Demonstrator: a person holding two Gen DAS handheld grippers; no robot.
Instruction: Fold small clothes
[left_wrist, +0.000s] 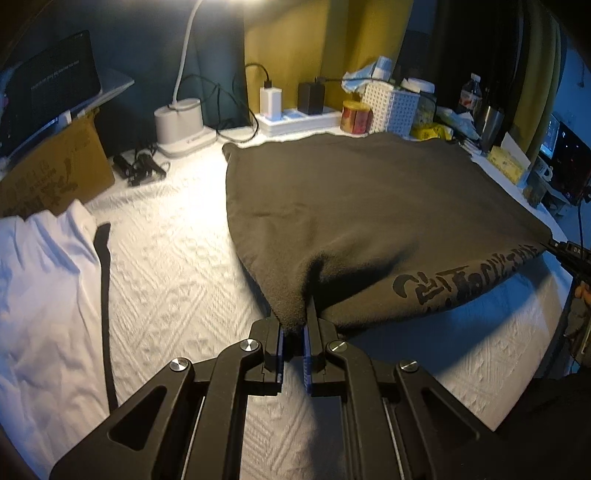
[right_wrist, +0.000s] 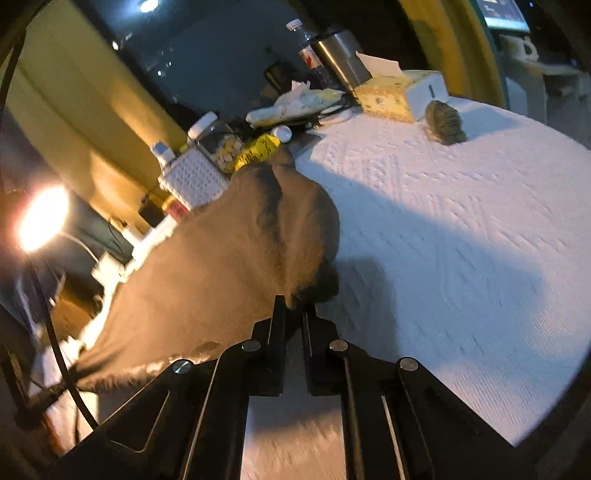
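Observation:
A dark olive-brown garment (left_wrist: 362, 206) with black lettering near its front hem lies spread on the white textured cover (left_wrist: 166, 266). My left gripper (left_wrist: 294, 325) is shut on its near left corner, the cloth bunched between the fingers. In the right wrist view the same garment (right_wrist: 221, 266) is lifted and stretched away to the left. My right gripper (right_wrist: 294, 308) is shut on its other near corner. That gripper (left_wrist: 565, 251) shows at the far right edge of the left wrist view, pinching the hem.
A white garment (left_wrist: 44, 266) with a dark strap lies at the left. A cardboard box (left_wrist: 55, 173), lamp base (left_wrist: 181, 125), power strip, white basket (left_wrist: 391, 105) and jars line the back. A tissue box (right_wrist: 399, 94) and a brown lump (right_wrist: 445, 123) sit at the right.

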